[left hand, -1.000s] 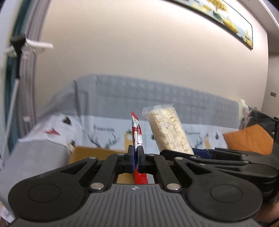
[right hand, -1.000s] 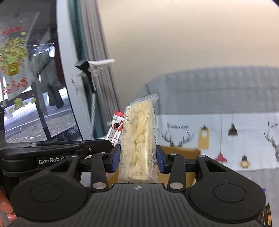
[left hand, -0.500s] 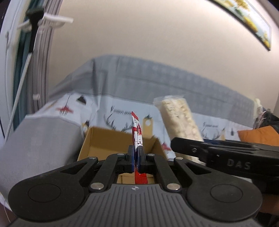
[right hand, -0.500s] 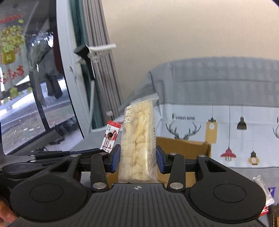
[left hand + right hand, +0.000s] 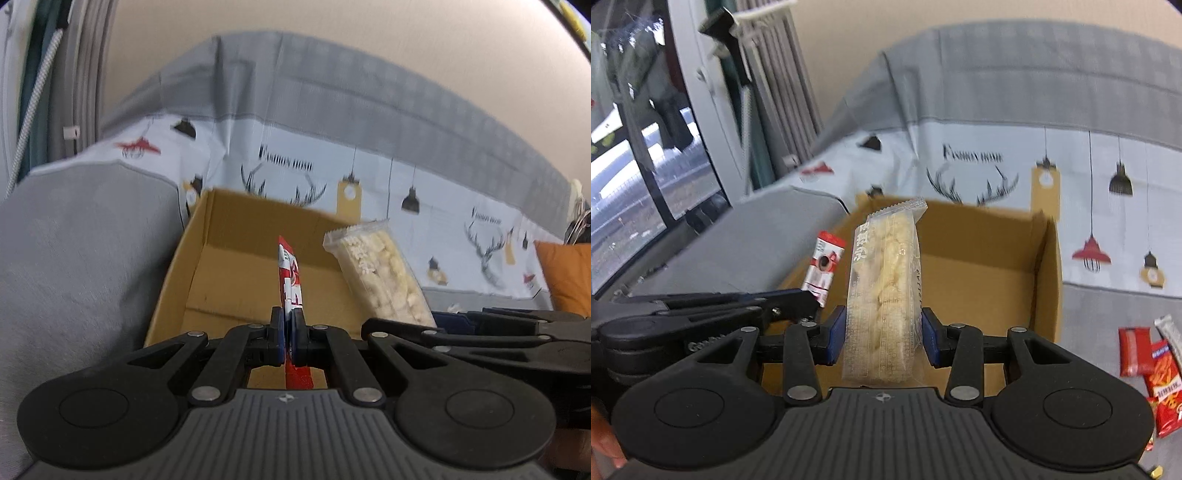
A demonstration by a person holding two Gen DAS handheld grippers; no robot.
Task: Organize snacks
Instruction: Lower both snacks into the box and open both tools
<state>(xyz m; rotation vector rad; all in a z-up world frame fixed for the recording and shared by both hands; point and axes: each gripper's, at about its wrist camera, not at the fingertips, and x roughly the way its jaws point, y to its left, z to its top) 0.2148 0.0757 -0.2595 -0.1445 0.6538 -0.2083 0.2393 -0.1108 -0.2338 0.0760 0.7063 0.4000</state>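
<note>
My left gripper [image 5: 288, 334] is shut on a thin red and white snack packet [image 5: 290, 278], held edge-on above the near side of an open cardboard box [image 5: 192, 240]. My right gripper [image 5: 882, 332] is shut on a clear pack of pale puffed snacks [image 5: 884, 288], upright over the same box [image 5: 1049, 280]. In the left wrist view the puffed pack [image 5: 376, 273] and right gripper [image 5: 480, 328] are at the right. In the right wrist view the red packet [image 5: 824, 267] and left gripper [image 5: 798, 299] are at the left. The box floor that shows is bare.
The box sits on a sofa with a grey and white printed cover [image 5: 369, 177]. Several red snack packets [image 5: 1152, 365] lie on the seat right of the box. An orange cushion [image 5: 569, 277] is at the far right. A window and curtains [image 5: 665, 147] are to the left.
Both grippers have tilted down and moved toward the box, which now fills more of both views. Each gripper still holds its snack.
</note>
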